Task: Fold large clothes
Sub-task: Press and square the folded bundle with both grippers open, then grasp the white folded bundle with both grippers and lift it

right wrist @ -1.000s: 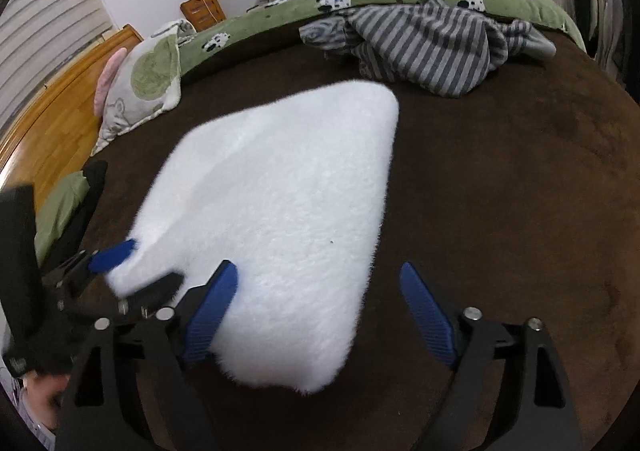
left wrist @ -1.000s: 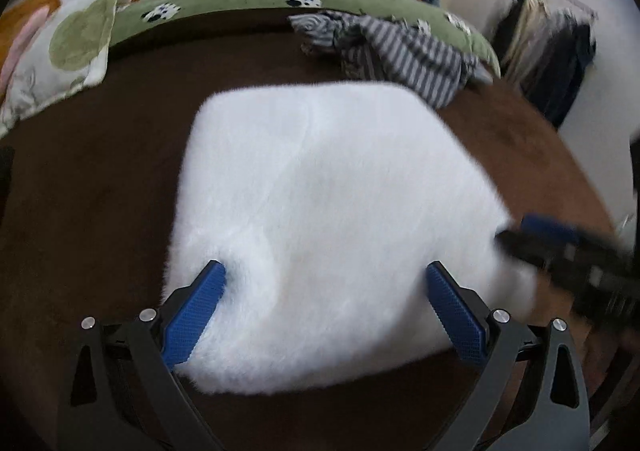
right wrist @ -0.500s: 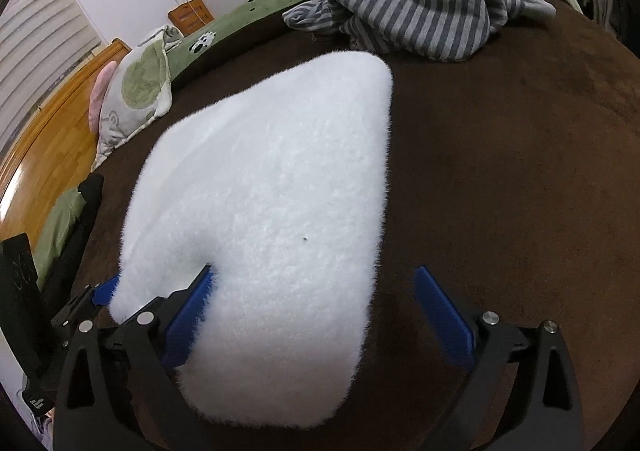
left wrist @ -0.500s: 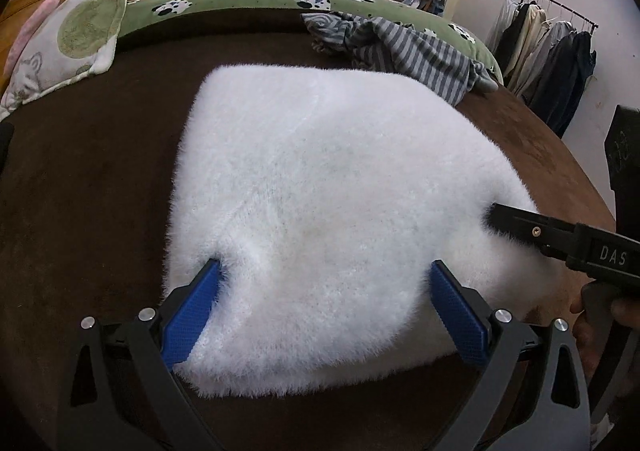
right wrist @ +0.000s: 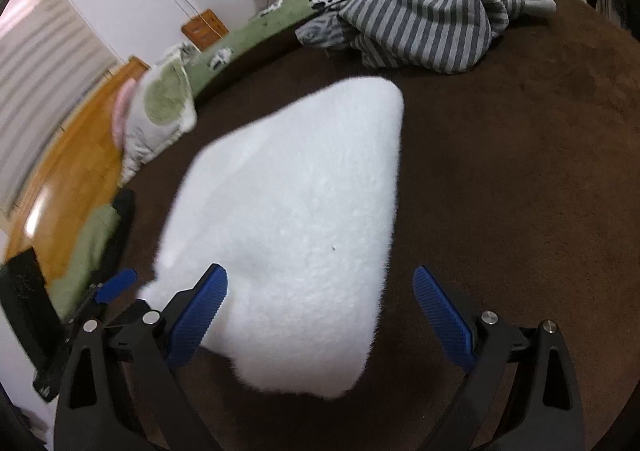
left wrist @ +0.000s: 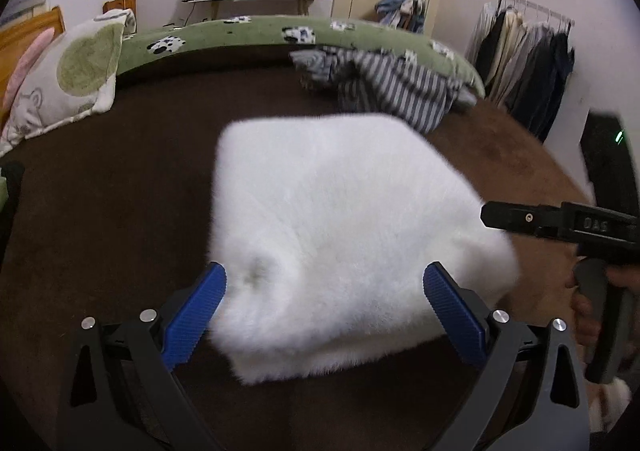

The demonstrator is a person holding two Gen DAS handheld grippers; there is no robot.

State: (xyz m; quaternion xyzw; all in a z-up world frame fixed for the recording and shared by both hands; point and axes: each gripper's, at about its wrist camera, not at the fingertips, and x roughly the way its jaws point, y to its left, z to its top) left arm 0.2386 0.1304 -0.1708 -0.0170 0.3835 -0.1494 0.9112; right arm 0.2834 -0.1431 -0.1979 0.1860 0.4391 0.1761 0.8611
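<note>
A white fluffy garment point(left wrist: 332, 235) lies folded into a thick pad on the brown bed cover point(left wrist: 112, 203); it also shows in the right wrist view point(right wrist: 296, 219). My left gripper point(left wrist: 324, 311) is open and empty, its blue fingers either side of the pad's near edge, a little above it. My right gripper point(right wrist: 320, 311) is open and empty over the pad's near right corner. The right gripper's black body point(left wrist: 560, 223) shows at the right of the left wrist view, apart from the pad.
A crumpled grey striped garment point(left wrist: 392, 87) lies beyond the white pad, also in the right wrist view point(right wrist: 424, 31). A green cow-print blanket point(left wrist: 248, 35) runs along the far edge. A pillow point(left wrist: 68, 79) lies far left. Hanging clothes point(left wrist: 524, 67) stand at right.
Both grippers have pulled back and lifted away from the white pad. The pad stays folded on the cover. Both stay open.
</note>
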